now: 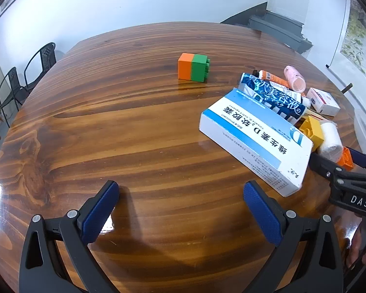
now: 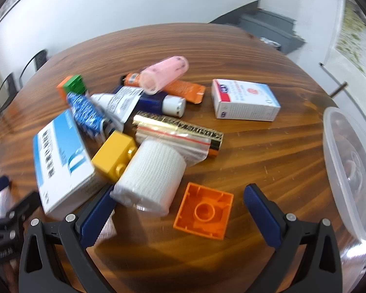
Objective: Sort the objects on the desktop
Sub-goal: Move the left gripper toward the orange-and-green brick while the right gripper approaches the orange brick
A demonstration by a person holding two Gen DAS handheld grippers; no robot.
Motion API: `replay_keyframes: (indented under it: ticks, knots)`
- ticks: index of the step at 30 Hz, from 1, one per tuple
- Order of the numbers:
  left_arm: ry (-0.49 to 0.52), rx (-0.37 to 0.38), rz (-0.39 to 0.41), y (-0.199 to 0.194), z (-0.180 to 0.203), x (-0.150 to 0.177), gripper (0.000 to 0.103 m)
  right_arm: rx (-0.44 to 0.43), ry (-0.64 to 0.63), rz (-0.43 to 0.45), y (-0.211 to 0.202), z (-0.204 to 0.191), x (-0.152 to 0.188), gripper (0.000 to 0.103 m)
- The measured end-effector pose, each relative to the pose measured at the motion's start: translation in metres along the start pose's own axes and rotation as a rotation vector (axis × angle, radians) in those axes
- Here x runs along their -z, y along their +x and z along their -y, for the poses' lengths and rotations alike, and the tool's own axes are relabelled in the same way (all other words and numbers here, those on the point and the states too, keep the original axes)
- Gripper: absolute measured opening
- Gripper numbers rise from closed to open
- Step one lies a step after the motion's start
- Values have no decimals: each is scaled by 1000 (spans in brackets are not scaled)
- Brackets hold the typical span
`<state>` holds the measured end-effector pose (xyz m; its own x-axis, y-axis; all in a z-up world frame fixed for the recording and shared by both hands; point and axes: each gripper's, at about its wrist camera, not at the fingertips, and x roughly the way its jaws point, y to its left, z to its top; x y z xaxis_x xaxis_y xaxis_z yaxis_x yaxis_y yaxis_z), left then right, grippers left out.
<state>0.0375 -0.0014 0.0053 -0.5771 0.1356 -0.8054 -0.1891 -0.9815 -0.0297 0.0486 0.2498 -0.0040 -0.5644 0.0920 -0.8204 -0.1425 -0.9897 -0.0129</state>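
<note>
My left gripper (image 1: 180,195) hangs wide open over bare table (image 1: 109,122), holding nothing. My right gripper (image 2: 179,197) gapes equally wide, empty, an upturned orange block (image 2: 203,213) lying between its fingers and the gauze roll (image 2: 151,173) just left.

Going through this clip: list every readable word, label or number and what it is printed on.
"DAS": on the right gripper, on its black arm.
"维生素D2软胶囊", upside down: on the blue-and-white box.
"の", plus unclear large characters: on the blue packet.
Small white box, tubes, gold box: print too small or blurred.
</note>
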Motion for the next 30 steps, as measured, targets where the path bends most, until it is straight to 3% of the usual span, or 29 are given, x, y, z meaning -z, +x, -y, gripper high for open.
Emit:
replay_keyframes:
  ticks: [4, 14, 21, 24, 30]
  knots:
    - [-16, 22, -1, -3, -4, -5, 103, -20, -25, 2, -1, 3, 2, 103]
    - [-21, -39, 46, -9, -8, -31, 103, -172, 17, 72, -7, 14, 10, 102]
    - [-6, -40, 64, -8, -1, -48, 103, -190, 19, 134, -12, 14, 3, 91]
    - [4, -64, 84, -5, 0, -62, 103, -197, 23, 149, -22, 13, 6, 80]
    - [-1, -112, 93, 14, -3, -90, 103, -230, 42, 153, -21, 16, 3, 70]
